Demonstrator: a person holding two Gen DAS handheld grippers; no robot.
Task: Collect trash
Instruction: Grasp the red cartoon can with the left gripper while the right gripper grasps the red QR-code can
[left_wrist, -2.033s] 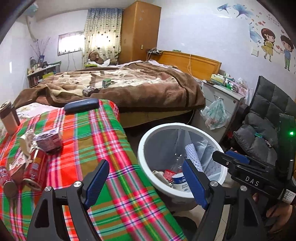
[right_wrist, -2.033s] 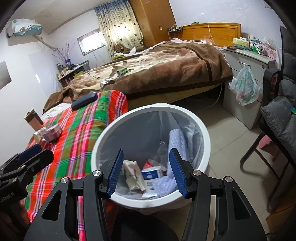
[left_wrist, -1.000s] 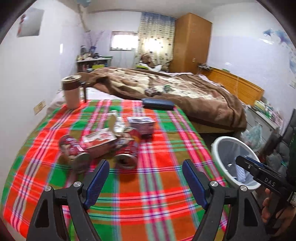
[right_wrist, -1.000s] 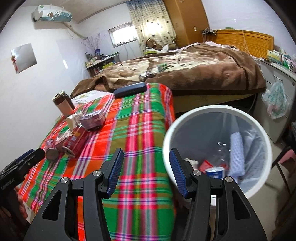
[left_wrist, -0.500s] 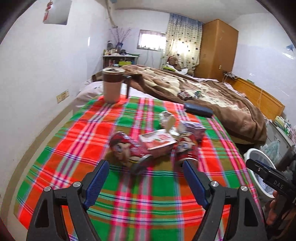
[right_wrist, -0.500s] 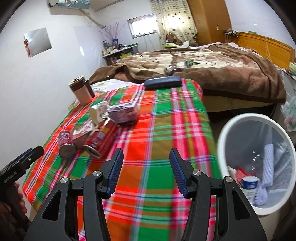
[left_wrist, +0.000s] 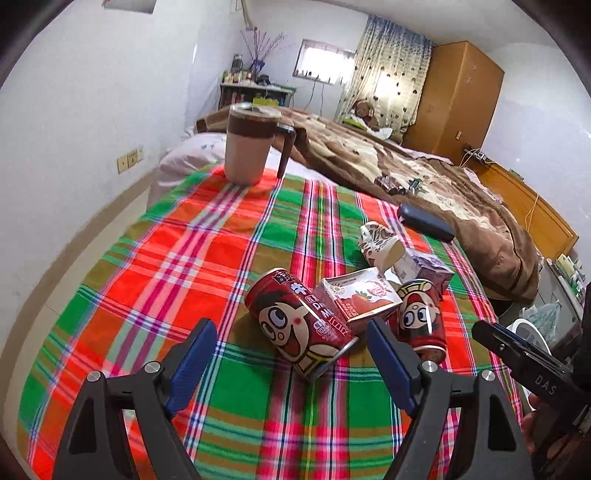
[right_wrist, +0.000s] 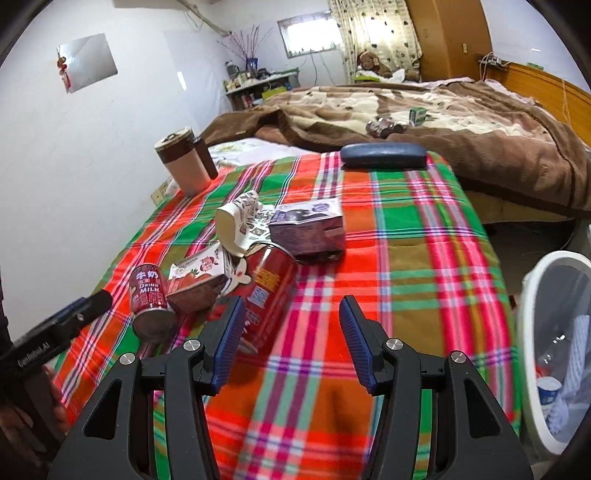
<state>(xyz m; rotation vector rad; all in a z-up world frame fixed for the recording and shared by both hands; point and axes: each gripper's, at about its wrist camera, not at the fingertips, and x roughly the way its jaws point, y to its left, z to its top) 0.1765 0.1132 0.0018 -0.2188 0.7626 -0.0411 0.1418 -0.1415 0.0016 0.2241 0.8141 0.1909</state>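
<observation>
- Plaid-covered tabletop beside a bed with brown blanket.
- Milk cans, cartons clustered mid-tabletop; white bin at its right edge.
- Left tongs, right tongs: both released, empty.

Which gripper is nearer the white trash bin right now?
Right. The right gripper hangs over the plaid cloth with the white trash bin just off its right side; the left gripper faces the cans, the bin far off at its right edge.

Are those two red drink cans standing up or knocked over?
Knocked over. Both red cans lie on their sides on the plaid cloth, round ends facing the camera.
</observation>
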